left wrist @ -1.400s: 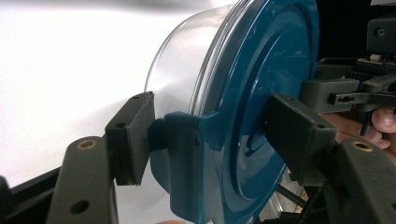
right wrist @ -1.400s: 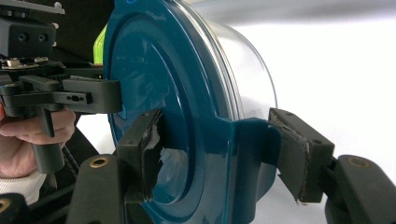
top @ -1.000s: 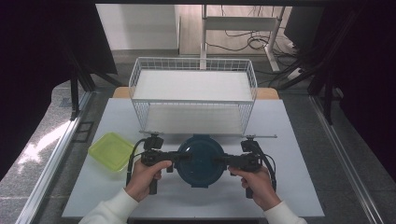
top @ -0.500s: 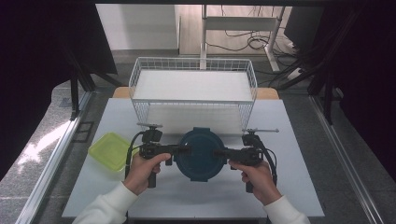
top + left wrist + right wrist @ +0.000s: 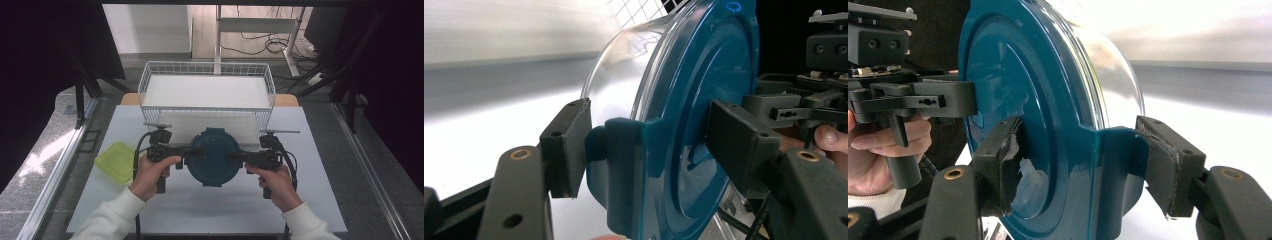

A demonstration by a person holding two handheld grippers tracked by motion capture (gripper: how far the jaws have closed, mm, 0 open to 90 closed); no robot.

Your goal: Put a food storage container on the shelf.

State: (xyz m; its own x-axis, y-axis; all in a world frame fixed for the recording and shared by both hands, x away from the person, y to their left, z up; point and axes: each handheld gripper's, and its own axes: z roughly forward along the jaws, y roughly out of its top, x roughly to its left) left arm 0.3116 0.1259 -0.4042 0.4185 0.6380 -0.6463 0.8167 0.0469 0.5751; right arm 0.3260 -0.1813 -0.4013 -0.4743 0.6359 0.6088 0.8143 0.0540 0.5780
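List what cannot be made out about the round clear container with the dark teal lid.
- Contents of the round clear container with the dark teal lid: high view, lid covers them.
- Its base: left gripper view, glare washes it out.
- Lid's lower edge: right gripper view, cut off by frame.

I can read no text, label, brand or number anywhere in my views. The round dark-blue plastic lid I hold carries only faint raised marks, too blurred to read.

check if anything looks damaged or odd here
One thing: the pad on the right gripper looks torn and chipped where it presses the blue lid. The container is otherwise held level by both grippers.
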